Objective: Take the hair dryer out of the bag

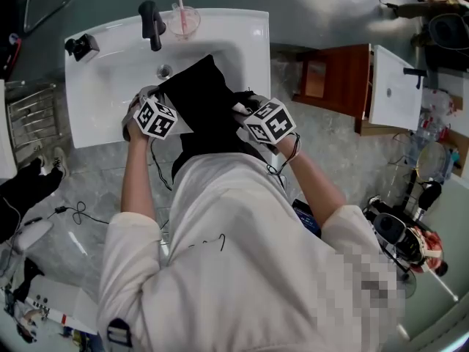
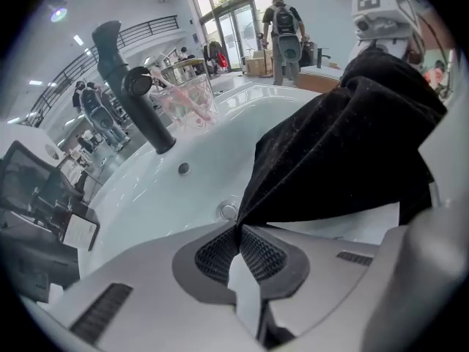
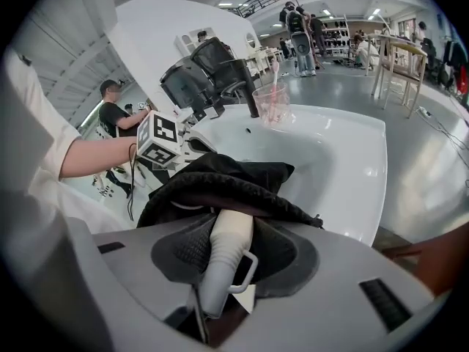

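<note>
Black bag (image 1: 201,97) lies draped over the front rim of the sink (image 1: 102,101), at 6 o'clock of the faucet (image 1: 152,22); left gripper (image 2: 236,229) at the bag's 9 o'clock, jaws closed tight on a pinch of its fabric; right gripper (image 3: 223,259) at 3 o'clock, jaws about half apart and clamped on the hair dryer (image 3: 233,226), whose white ribbed stem pokes from the bag mouth, the rest hidden inside. Assessment: cloth soft and limp, likely to drag along; dryer rigid, smooth, probably head-heavy; stem may flex, so a hold further up on the firm handle appears safer.
</note>
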A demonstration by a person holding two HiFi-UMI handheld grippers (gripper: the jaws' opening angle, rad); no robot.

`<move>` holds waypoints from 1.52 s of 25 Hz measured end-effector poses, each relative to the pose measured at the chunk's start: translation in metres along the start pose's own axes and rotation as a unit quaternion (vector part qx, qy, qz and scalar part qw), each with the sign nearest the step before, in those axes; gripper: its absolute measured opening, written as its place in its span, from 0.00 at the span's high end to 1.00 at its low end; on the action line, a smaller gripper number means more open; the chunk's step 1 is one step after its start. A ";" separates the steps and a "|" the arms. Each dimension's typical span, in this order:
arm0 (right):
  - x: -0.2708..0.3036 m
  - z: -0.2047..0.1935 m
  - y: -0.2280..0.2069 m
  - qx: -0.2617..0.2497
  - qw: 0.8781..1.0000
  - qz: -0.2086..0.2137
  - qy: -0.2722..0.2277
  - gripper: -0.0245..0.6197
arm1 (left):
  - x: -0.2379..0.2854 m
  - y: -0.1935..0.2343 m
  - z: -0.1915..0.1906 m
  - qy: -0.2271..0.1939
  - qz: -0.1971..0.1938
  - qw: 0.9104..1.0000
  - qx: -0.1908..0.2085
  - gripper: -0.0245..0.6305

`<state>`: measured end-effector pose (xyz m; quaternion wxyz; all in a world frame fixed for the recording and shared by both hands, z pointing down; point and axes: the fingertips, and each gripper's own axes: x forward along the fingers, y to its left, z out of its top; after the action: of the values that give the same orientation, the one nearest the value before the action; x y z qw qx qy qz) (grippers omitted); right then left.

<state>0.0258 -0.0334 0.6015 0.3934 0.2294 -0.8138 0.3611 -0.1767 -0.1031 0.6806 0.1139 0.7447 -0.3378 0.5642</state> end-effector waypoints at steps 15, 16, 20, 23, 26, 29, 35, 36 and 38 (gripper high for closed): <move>0.016 -0.011 -0.007 0.054 0.998 -0.008 -0.010 0.74 | 0.002 0.016 -0.030 0.048 0.030 0.998 -0.040 0.92; 0.016 -0.009 -0.005 0.059 0.998 0.002 -0.011 0.74 | 0.002 0.017 -0.033 0.052 0.037 0.997 -0.036 0.92; 0.011 0.000 0.007 0.074 0.996 0.039 -0.019 0.74 | 0.001 0.027 -0.040 0.056 0.046 0.996 -0.045 0.92; 0.004 0.007 0.016 0.069 0.995 0.063 -0.027 0.74 | -0.003 0.042 -0.047 0.061 0.056 0.995 -0.054 0.92; -0.003 0.014 0.026 0.053 0.995 0.084 -0.032 0.74 | -0.004 0.055 -0.055 0.071 0.067 0.994 -0.056 0.92; -0.010 0.021 0.036 0.040 0.993 0.105 -0.038 0.74 | -0.005 0.064 -0.066 0.085 0.076 0.992 -0.062 0.92; -0.013 0.029 0.044 0.034 0.991 0.117 -0.048 0.74 | -0.005 0.073 -0.082 0.093 0.082 0.989 -0.085 0.90; -0.014 0.029 0.044 0.036 0.991 0.121 -0.050 0.74 | -0.005 0.078 -0.089 0.100 0.094 0.986 -0.093 0.89; -0.019 0.029 0.042 0.044 0.989 0.128 -0.056 0.74 | -0.007 0.093 -0.105 0.122 0.128 0.980 -0.095 0.93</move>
<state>-0.0042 -0.0269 0.5564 0.2872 0.1599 -0.8407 0.4303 -0.3162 -0.1123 0.6901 0.1518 0.6064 -0.4661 0.6261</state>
